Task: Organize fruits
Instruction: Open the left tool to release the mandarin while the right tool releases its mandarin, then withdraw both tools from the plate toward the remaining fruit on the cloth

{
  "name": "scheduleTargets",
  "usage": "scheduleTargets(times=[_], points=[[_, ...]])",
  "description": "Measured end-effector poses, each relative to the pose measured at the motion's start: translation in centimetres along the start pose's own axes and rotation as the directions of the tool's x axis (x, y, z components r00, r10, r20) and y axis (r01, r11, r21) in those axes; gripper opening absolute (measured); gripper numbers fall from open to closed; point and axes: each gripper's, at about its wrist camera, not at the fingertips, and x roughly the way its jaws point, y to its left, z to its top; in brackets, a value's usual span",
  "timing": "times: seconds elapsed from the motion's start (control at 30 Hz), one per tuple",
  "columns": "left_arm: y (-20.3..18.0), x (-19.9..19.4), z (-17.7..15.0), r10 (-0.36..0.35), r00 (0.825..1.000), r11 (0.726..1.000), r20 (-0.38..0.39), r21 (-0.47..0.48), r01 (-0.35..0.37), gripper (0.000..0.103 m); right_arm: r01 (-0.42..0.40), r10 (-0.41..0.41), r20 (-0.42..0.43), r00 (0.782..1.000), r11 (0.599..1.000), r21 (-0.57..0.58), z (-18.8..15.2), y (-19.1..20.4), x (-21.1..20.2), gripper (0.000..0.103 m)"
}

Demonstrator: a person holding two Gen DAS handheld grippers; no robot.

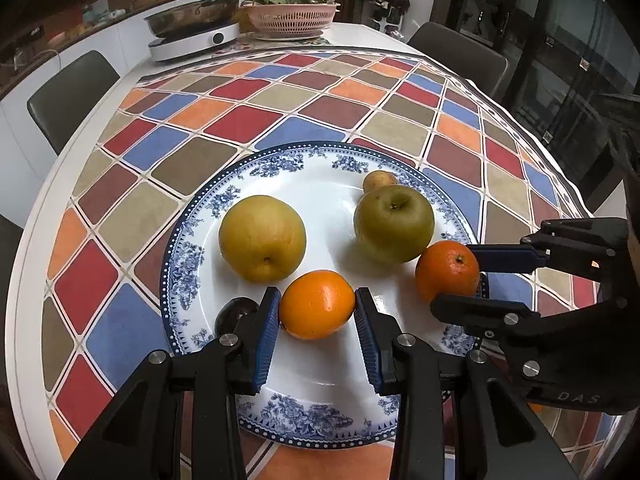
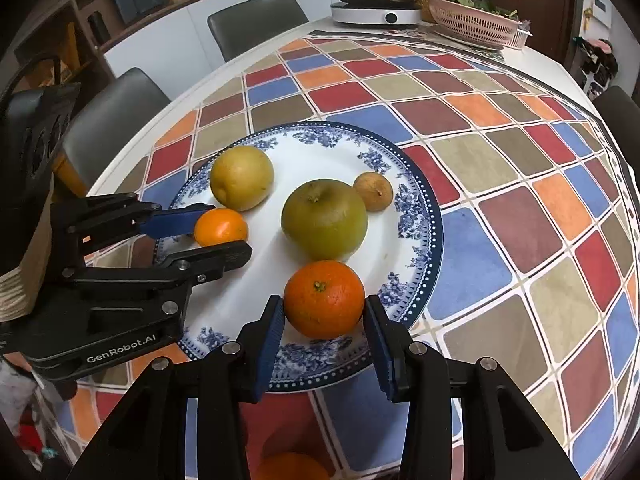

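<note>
A blue-and-white plate (image 1: 312, 416) (image 2: 416, 216) holds a yellow pear (image 1: 262, 238) (image 2: 241, 177), a green apple (image 1: 394, 223) (image 2: 324, 220) and a small brown fruit (image 1: 378, 180) (image 2: 373, 191). My left gripper (image 1: 317, 304) (image 2: 216, 236) is shut on a bright orange (image 1: 317, 304) (image 2: 221, 227) at the plate's near side. My right gripper (image 2: 324, 300) (image 1: 460, 280) is shut on a darker tangerine (image 2: 324, 300) (image 1: 447, 276) at the plate's rim. A dark round fruit (image 1: 236, 314) lies beside the left finger.
The plate sits on a checked tablecloth (image 1: 192, 160) on a white table. An induction cooker with a pan (image 1: 196, 26) and a pink basket (image 1: 290, 18) stand at the far end. Grey chairs (image 1: 70, 96) line the sides. Another orange (image 2: 292, 466) lies below the right gripper.
</note>
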Motion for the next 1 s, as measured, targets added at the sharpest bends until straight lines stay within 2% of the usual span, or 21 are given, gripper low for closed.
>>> scheduleTargets(times=[0.03,0.07,0.27,0.47,0.67,0.97,1.0], points=[[0.0,-0.2,0.0,-0.001,1.0,1.0,0.006,0.0,0.001,0.046,0.001,-0.001,0.001,1.0,1.0,0.0,0.1,0.0,0.0,0.042],[0.0,-0.4,0.0,-0.001,1.0,1.0,0.013,0.001,0.001,0.047,0.002,-0.002,0.001,1.0,1.0,-0.001,0.1,0.0,0.0,0.042],[0.3,-2.3,0.1,0.047,0.998,0.999,0.036,-0.023,-0.046,0.049,-0.001,0.001,0.003,1.0,1.0,0.02,0.1,-0.3,0.1,0.042],[0.0,-4.5,-0.6,0.063,0.996,0.998,0.064,-0.026,-0.061,0.05,-0.003,0.002,0.033,0.999,1.0,0.024,-0.1,0.0,-1.2,0.043],[-1.0,-7.2,-1.4,0.072,0.991,0.997,0.109,-0.01,-0.071,0.05,0.013,-0.013,0.095,0.995,1.0,0.003,-0.7,1.1,-4.4,0.043],[-3.4,-12.1,-2.4,0.062,0.977,0.998,0.205,0.011,-0.066,0.059,0.049,-0.048,0.205,0.978,0.999,0.0,-2.2,2.4,-10.2,0.043],[-3.7,-12.7,-2.7,0.053,0.975,0.998,0.214,0.014,-0.057,0.059,0.053,-0.053,0.217,0.975,0.999,0.005,-2.4,2.5,-10.9,0.046]])
